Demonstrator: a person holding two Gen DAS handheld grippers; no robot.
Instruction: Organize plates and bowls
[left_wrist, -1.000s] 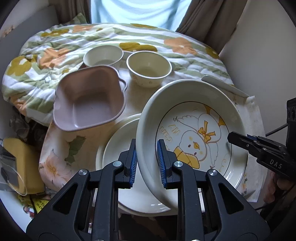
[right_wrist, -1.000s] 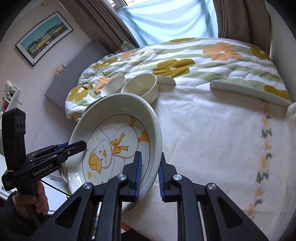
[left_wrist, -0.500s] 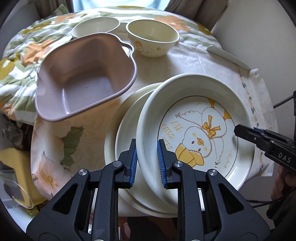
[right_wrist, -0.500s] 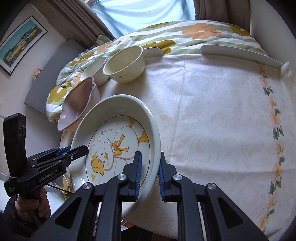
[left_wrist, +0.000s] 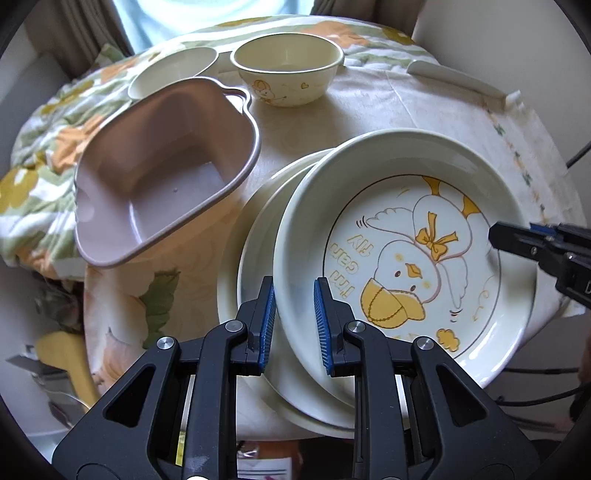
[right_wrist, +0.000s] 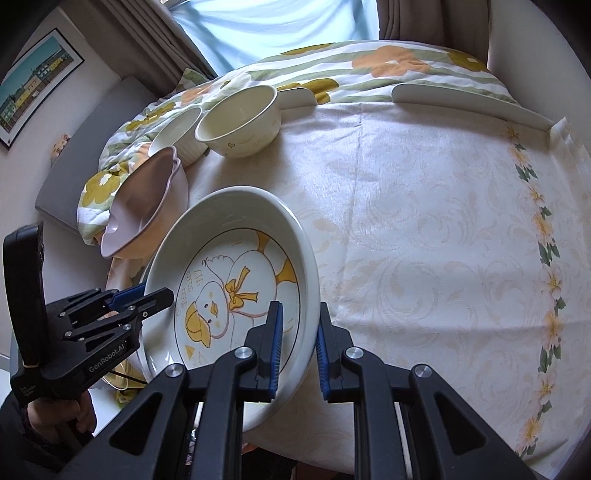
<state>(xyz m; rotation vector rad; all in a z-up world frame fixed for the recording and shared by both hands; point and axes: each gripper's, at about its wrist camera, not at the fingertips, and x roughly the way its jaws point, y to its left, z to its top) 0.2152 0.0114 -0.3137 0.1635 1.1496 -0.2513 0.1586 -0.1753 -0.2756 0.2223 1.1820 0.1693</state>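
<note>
A deep cream plate with a yellow chick drawing (left_wrist: 406, 258) (right_wrist: 236, 291) is held at two sides. My left gripper (left_wrist: 293, 325) is shut on its near-left rim. My right gripper (right_wrist: 298, 341) is shut on the opposite rim and shows at the right in the left wrist view (left_wrist: 517, 240). The chick plate sits tilted over a plain cream plate (left_wrist: 255, 251) on the tablecloth. A pink square bowl (left_wrist: 159, 177) (right_wrist: 140, 214) stands to the left. A cream bowl with a cartoon (left_wrist: 288, 70) (right_wrist: 238, 122) and a small white bowl (left_wrist: 170, 70) (right_wrist: 177, 136) stand behind.
The table (right_wrist: 424, 221) has a cream floral cloth. A flowered quilt (right_wrist: 369, 70) lies beyond the far edge. A white board (right_wrist: 465, 101) lies at the far right. Clutter and a yellow item (left_wrist: 62, 354) lie below the table's left edge.
Both grippers have carried the chick plate lower and closer over the plain plate. The pink bowl and far bowls now look nearer. The grip is unchanged.
</note>
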